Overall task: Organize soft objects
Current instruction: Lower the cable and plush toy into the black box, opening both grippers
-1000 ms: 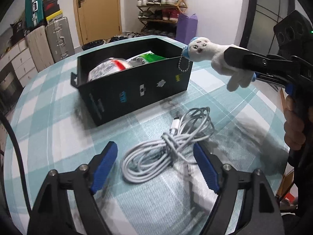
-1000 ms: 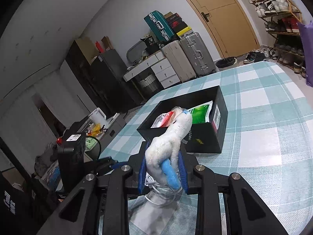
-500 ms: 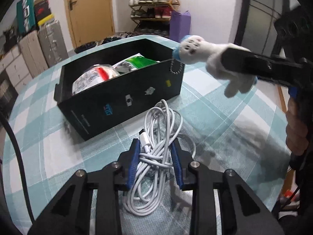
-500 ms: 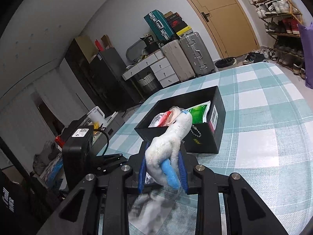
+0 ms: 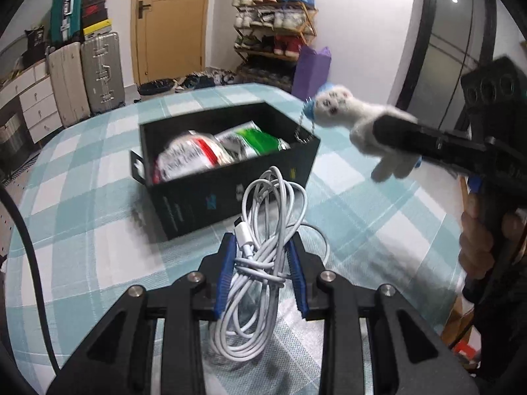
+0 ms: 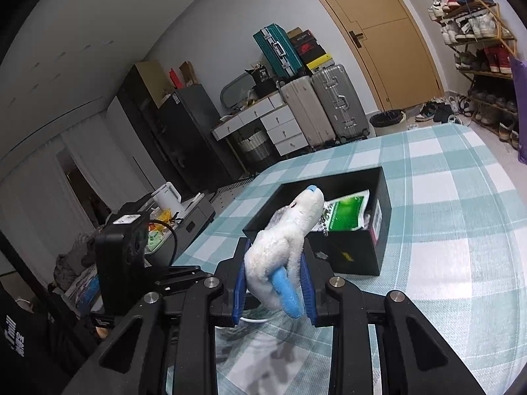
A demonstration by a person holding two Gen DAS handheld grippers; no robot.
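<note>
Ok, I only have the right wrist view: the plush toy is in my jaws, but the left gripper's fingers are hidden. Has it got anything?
Observer: Yes. The left gripper is shut on a coiled white charging cable, pinched between its blue pads.
Operator: The toy blocks part of the box. What is beside the green packet?
Observer: A red and white packet lies against the green packet inside the black box.
Operator: Where is my toy relative to the box?
Observer: The plush toy has its head by the box's right corner, with its bead chain dangling at the rim.
</note>
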